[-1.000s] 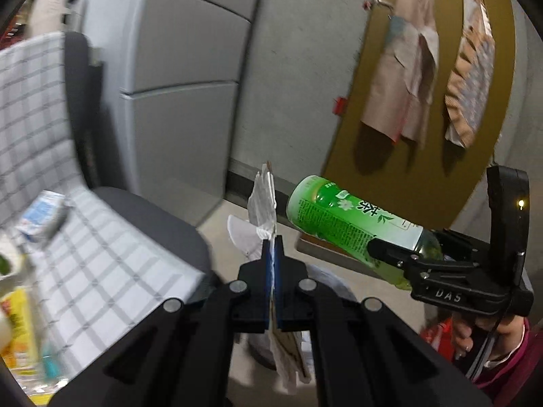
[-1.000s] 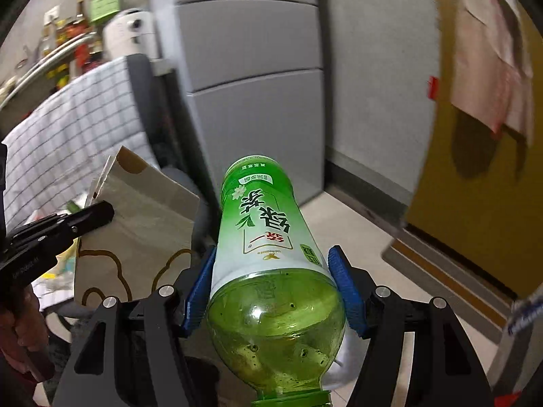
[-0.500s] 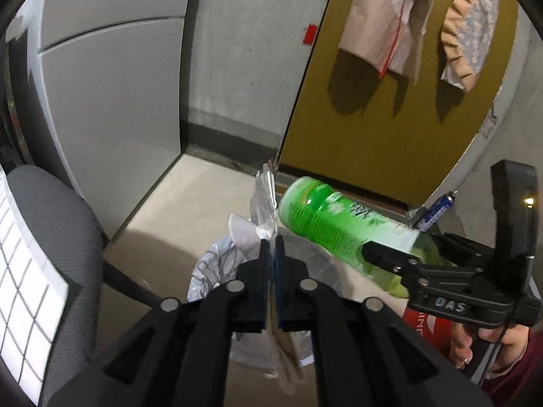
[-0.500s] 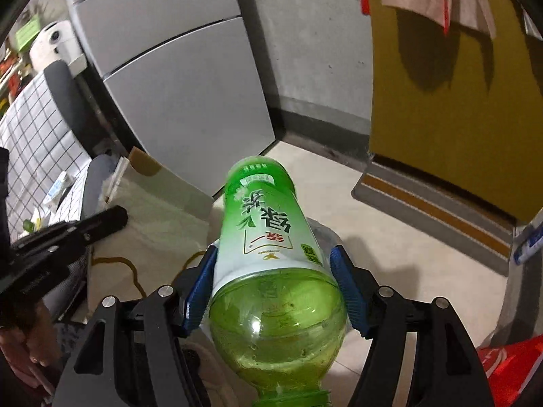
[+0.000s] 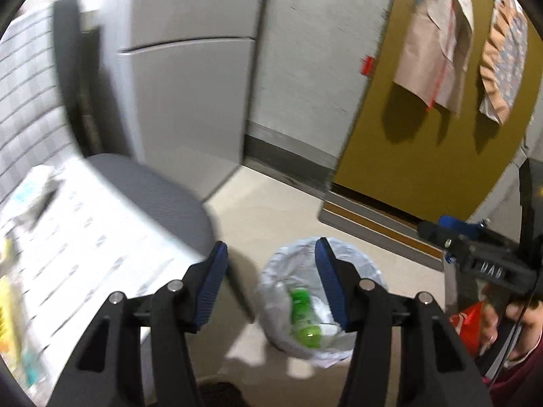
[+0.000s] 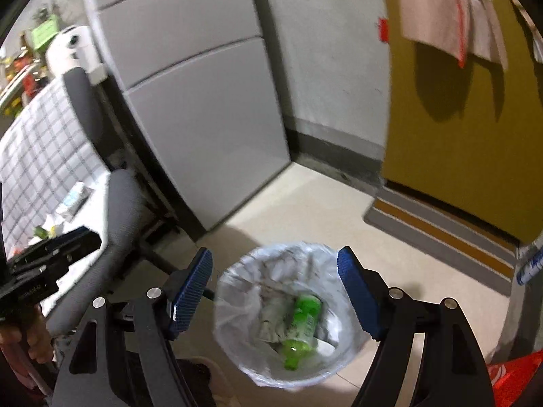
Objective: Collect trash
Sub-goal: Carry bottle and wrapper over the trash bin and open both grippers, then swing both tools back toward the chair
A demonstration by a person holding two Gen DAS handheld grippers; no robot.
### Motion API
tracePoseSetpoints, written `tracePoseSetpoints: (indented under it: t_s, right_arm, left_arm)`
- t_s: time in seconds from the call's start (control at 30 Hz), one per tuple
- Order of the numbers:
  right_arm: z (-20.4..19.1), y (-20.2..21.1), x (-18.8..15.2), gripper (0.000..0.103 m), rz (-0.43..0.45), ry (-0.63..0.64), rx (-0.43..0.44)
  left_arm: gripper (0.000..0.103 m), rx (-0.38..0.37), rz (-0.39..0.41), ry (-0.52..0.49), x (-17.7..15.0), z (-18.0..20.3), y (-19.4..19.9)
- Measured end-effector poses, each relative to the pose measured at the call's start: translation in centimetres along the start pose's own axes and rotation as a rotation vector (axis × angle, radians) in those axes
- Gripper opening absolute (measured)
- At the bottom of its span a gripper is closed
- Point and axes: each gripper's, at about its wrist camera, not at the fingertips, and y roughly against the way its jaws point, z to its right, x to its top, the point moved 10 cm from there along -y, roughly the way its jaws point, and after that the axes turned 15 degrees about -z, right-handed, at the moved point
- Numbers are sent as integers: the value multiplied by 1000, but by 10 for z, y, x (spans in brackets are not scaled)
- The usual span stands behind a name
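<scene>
your left gripper (image 5: pixel 268 254) has its fingers (image 5: pixel 212 279) spread wide with nothing between them, and your right gripper (image 6: pixel 275 263) is the same, blue pads apart and empty. the green bottle (image 6: pixel 300 322) lies on its side inside the trash bin (image 6: pixel 237 356), below and just beyond the tips of your right fingers (image 6: pixel 356 291), cap end toward you. from the left wrist view the same bottle (image 5: pixel 303 315) sits in the bin (image 5: pixel 271 291) just inside your left gripper's right finger, partly hidden by that finger. the bin is lined with a pale plastic bag, and crumpled paper (image 6: pixel 271 315) lies in it touching the bottle on the side toward your left finger. the bin stands on the beige floor (image 6: pixel 305 210).

beyond your left fingers and off to their left is a grey chair (image 5: pixel 152 186) with a checked cloth (image 5: pixel 85 254) over its seat, and some small packets rest on that cloth, too blurred to name. straight ahead past both sets of fingers stands a grey cabinet (image 6: pixel 203 118), and to the right of the fingertips a mustard-yellow door (image 6: pixel 458 135) with cloths hanging on it. in the left wrist view your right gripper (image 5: pixel 451 234) shows at the right edge, level with the fingertips.
</scene>
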Motion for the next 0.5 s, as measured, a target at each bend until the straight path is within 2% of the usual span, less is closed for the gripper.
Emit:
tracePoseSetpoints:
  t_s: [0.1, 0.27, 0.5]
  right_arm:
    - [-38, 9, 9, 77, 24, 68, 45]
    - [-132, 18, 11, 77, 27, 242, 147]
    - [-270, 23, -14, 77, -14, 514, 300]
  left_arm:
    - [52, 47, 26, 74, -21, -33, 29]
    - [53, 140, 70, 205, -61, -91, 78]
    - [54, 280, 140, 422, -124, -190, 162]
